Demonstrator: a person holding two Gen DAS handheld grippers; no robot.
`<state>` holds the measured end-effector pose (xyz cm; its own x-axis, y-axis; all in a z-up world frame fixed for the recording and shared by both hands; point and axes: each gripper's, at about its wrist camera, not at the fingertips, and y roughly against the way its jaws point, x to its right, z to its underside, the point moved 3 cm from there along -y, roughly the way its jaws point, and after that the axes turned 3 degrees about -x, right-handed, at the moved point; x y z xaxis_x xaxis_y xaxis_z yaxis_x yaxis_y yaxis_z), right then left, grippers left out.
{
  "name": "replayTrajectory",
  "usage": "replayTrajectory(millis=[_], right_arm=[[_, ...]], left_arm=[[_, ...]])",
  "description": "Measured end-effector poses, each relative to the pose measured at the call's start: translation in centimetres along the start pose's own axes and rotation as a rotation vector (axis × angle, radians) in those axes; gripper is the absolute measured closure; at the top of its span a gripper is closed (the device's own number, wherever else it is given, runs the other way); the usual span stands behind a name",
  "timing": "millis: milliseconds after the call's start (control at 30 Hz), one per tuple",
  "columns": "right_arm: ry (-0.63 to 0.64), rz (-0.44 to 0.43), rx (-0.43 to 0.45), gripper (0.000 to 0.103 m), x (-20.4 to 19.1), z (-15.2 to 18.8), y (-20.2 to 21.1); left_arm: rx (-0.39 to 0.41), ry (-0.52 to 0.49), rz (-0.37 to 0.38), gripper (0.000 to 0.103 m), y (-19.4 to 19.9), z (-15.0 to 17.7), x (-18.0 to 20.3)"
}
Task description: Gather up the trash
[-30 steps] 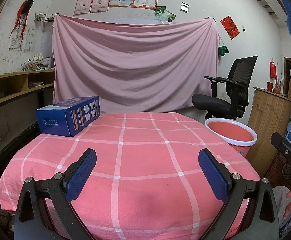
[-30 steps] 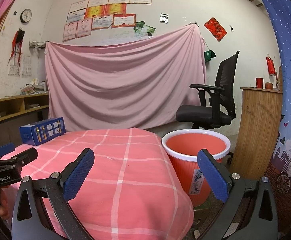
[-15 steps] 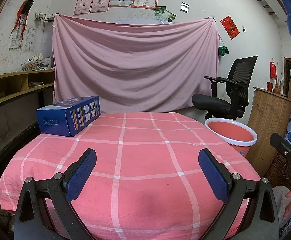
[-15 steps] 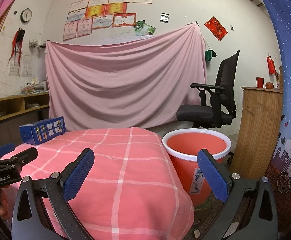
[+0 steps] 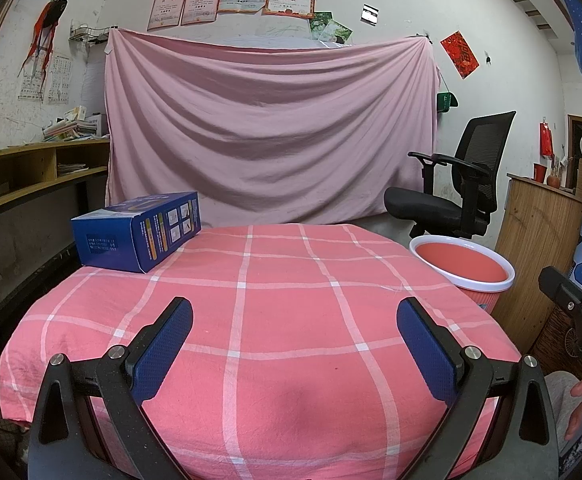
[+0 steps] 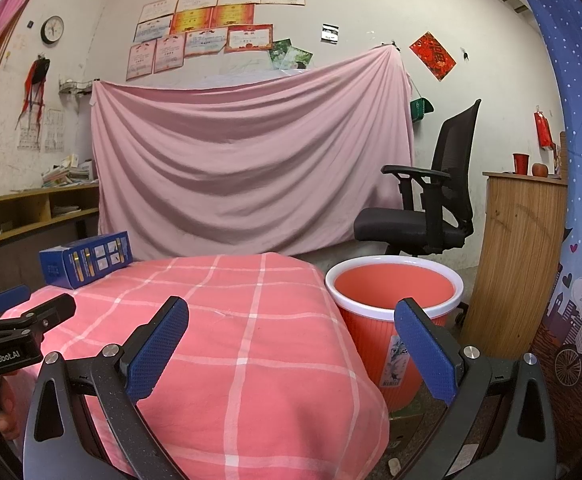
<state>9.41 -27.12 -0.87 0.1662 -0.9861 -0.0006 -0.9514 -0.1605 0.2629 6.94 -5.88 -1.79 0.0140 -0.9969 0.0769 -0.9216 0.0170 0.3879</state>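
Blue box on table's far-left corner, left tongs and right tongs level, spread wide, empty.

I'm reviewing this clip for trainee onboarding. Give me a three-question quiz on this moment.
1. True or false: the left gripper holds the blue box.
2. Where does the orange bin stand? A) on the table B) on the floor beside the table C) on the office chair
3. Fill in: the blue box lies at the table's far ____ corner.

Key: 1 false, both grippers are open and empty; 2 B; 3 left.
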Motion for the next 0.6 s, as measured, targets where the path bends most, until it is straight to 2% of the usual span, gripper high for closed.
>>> replayTrajectory(millis=[600], right_arm=[[0.001, -0.001, -0.004, 0.0, -0.32, 0.27, -0.19]], left_arm=[[-0.001, 0.0, 0.0, 0.003, 0.01, -0.02, 0.01]])
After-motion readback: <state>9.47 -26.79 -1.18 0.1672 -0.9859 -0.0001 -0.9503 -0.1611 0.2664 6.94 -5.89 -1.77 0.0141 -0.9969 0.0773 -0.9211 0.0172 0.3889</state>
